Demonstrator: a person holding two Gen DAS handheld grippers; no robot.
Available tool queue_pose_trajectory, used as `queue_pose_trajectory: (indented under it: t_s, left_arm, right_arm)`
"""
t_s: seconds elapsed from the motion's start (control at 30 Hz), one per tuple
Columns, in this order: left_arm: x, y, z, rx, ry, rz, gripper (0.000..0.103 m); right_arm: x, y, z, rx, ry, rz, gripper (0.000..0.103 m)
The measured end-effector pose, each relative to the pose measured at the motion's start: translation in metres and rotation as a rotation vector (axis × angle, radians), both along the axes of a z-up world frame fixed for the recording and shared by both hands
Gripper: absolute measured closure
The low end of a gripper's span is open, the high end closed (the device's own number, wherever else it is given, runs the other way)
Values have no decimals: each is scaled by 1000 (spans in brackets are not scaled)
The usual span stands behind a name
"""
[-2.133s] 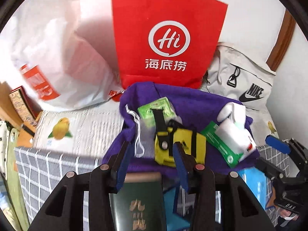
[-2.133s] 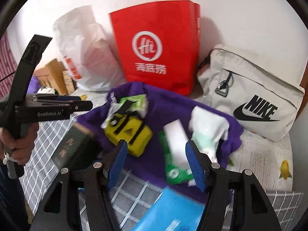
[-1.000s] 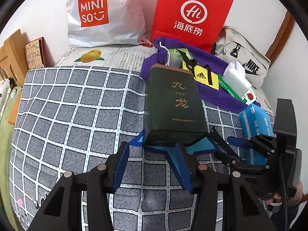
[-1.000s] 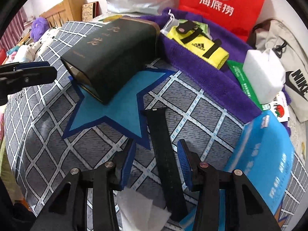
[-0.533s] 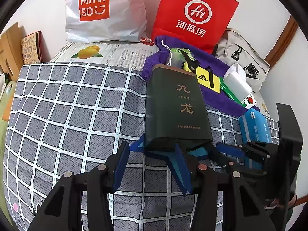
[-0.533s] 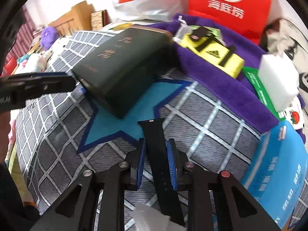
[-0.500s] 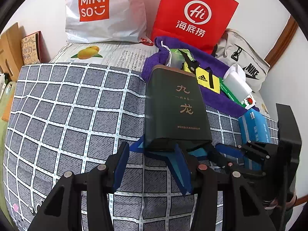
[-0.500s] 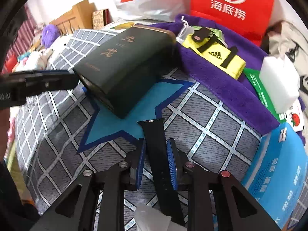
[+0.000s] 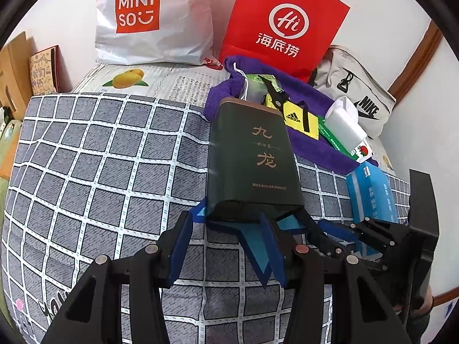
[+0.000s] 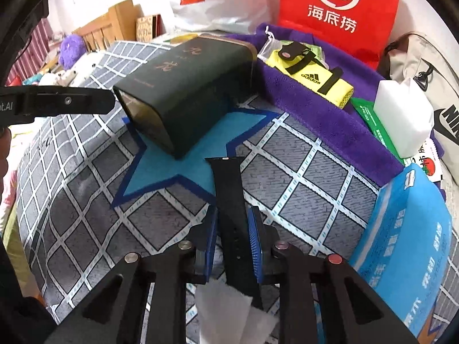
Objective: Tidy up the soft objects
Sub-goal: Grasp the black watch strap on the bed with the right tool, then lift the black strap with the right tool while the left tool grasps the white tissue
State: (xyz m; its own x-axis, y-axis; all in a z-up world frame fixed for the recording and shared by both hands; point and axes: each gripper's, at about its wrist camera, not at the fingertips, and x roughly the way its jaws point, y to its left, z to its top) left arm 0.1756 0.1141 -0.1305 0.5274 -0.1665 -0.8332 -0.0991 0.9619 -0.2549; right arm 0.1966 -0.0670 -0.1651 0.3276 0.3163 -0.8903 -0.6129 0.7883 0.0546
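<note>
Black watch strap (image 10: 229, 200) lies on the checked bed (image 10: 301, 154), its far end on the blue star mat (image 10: 183, 169), pinched by the right claw (image 10: 233, 238) at 6 o'clock. Left claw (image 9: 226, 246) gapes apart before the dark tin (image 9: 252, 157).

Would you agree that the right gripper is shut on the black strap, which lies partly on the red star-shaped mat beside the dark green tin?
Not quite: the star-shaped mat is blue, not red, as the right wrist view shows. The rest holds: the right gripper is shut on the black strap, beside the dark green tin.
</note>
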Motion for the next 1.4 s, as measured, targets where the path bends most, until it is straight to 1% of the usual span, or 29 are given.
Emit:
queue_pose_trajectory:
  t_s: [0.13, 0.2, 0.23, 0.33, 0.4, 0.43, 0.47, 0.63, 0.7, 0.93, 1.1, 1.4]
  left_arm:
    - [-4, 0, 4, -1, -10, -3, 56]
    - [-5, 0, 5, -1, -13, -5, 56]
    - [-6, 1, 5, -3, -13, -3, 56]
    - [-7, 1, 4, -9, -10, -2, 56]
    - [-7, 1, 4, -8, -8, -3, 56]
    - [-7, 0, 4, -9, -8, -8, 56]
    - [-8, 0, 5, -9, -9, -9, 56]
    - [-12, -3, 8, 3, -16, -11, 56]
    - [-12, -4, 8, -6, -14, -11, 56]
    - [-15, -21, 7, 8, 0, -49, 56]
    - [-21, -37, 2, 20, 14, -85, 56]
    - [-33, -66, 1, 26, 20, -163, 56]
  right_arm:
    - [0, -7, 2, -1, 42, -23, 80]
    - [-1, -8, 3, -9, 70, -29, 75]
    - [-2, -9, 4, -6, 78, -24, 70]
    - [-10, -6, 3, -31, 41, -11, 69]
    - [-12, -5, 2, -27, 15, -5, 72]
    - [-11, -6, 1, -15, 2, -6, 79]
    - [-10, -7, 1, -11, -1, -11, 81]
    - [1, -12, 5, 42, 43, -33, 83]
    - [4, -14, 10, 52, 40, -43, 83]
    - [10, -23, 41, 104, -20, -97, 83]
    - [6, -36, 61, 157, -61, -124, 83]
    - [-1, -62, 89, 206, -127, -184, 83]
